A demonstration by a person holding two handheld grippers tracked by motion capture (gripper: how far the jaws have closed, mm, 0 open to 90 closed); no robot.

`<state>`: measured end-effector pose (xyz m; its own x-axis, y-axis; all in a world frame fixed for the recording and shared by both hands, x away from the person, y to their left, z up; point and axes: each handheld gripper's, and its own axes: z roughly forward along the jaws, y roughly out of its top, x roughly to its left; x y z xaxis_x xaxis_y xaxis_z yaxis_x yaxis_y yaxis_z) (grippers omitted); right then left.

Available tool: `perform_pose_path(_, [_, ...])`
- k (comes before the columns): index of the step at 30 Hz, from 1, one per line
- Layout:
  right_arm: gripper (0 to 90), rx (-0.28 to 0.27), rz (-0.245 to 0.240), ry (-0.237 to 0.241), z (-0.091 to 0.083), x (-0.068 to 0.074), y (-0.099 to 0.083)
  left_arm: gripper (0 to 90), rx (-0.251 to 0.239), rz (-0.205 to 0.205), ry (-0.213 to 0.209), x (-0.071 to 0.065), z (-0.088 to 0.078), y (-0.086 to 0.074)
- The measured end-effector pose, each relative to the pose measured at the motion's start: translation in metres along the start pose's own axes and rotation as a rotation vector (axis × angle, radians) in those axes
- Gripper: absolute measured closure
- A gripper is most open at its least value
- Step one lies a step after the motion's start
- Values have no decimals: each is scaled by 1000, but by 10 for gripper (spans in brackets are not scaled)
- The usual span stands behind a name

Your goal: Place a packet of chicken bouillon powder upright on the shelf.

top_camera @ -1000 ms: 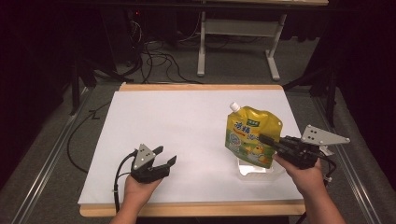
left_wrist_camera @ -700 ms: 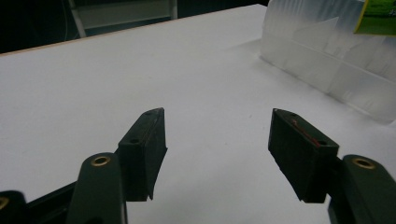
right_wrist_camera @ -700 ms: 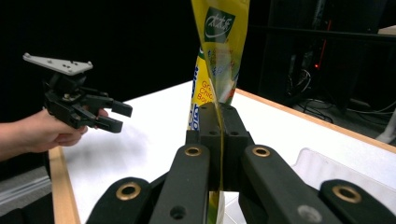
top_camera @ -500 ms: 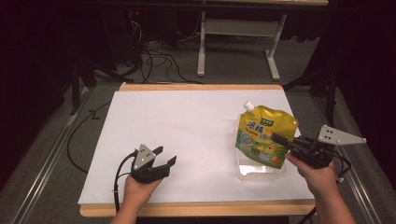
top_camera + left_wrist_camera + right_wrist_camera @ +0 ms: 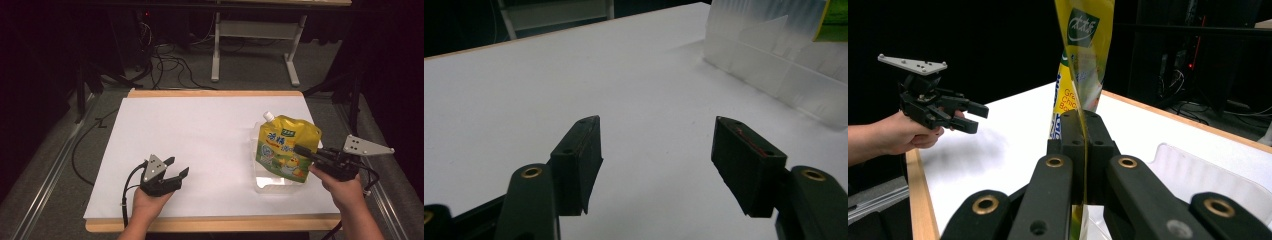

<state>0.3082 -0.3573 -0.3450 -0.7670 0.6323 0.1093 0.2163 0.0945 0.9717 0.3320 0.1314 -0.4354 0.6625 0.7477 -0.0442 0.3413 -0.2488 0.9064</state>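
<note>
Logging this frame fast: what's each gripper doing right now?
Left gripper: open, nothing between its fingers, low over the white table.
Right gripper: shut on the yellow pouch, above the clear tray.

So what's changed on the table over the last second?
The right tongs, shut on the yellow pouch, carried it toward the table's right edge, above the clear plastic tray. The grip on the pouch is as before. The left tongs kept in place near the front edge, open, holding nothing.
</note>
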Motion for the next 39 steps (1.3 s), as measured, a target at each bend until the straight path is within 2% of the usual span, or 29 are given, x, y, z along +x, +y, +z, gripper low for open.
perform_pose_path(19, [900,-9,6,4,0,-4,1,370,-6,-6,1,1,-2,0])
perform_pose_path(21, [900,1,-7,5,1,-3,2,369,-6,-3,2,1,-2,0])
perform_pose_path(25, [900,6,0,1,4,-2,-1,370,-9,-6,3,1,-2,0])
perform_pose_path(31, [900,47,-3,3,11,-2,-6,369,-8,-5,3,1,-2,0])
perform_pose_path(39, [900,63,-12,-17,14,-2,-10,370,-9,-4,1,0,-2,0])
